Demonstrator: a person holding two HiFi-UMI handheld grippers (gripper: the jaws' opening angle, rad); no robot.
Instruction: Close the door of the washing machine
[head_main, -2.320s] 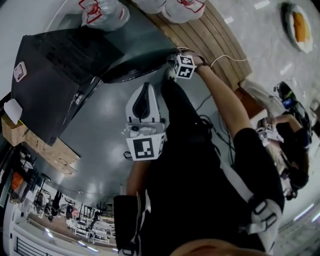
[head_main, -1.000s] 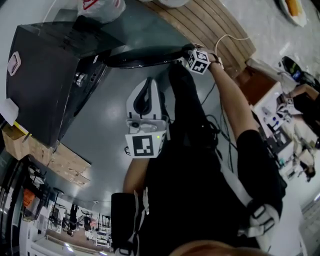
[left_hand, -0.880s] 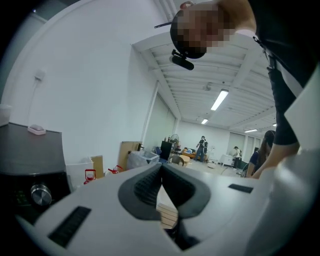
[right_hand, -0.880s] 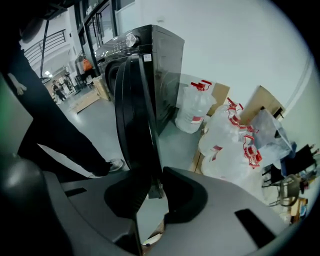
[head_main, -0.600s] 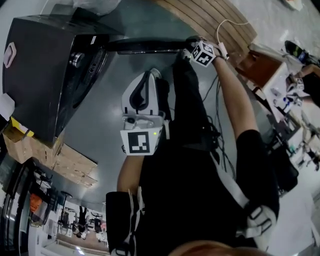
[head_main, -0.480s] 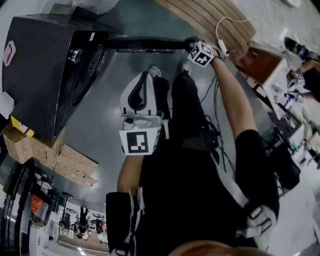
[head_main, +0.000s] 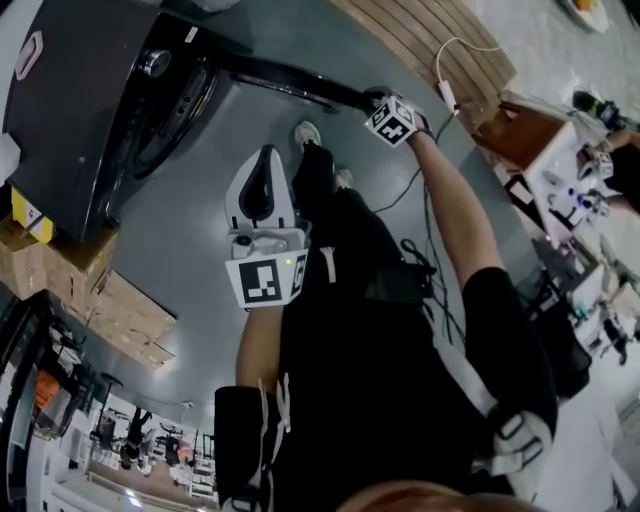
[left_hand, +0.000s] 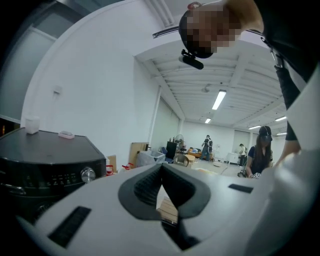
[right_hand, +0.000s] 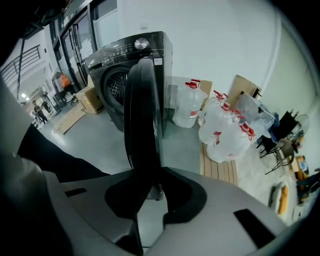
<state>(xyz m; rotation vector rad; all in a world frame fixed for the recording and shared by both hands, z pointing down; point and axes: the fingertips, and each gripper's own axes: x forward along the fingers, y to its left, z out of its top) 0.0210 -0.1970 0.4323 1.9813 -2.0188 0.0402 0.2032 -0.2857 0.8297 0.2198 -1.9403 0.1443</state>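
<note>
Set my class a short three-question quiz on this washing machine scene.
1. True or false: the washing machine door is fully shut.
2. Fill in: the left gripper holds ____.
3. Which gripper has the door's edge between its jaws? A left gripper, B right gripper.
Key: 1 false; 2 nothing; 3 B, its jaws have just been closing on that edge.
</note>
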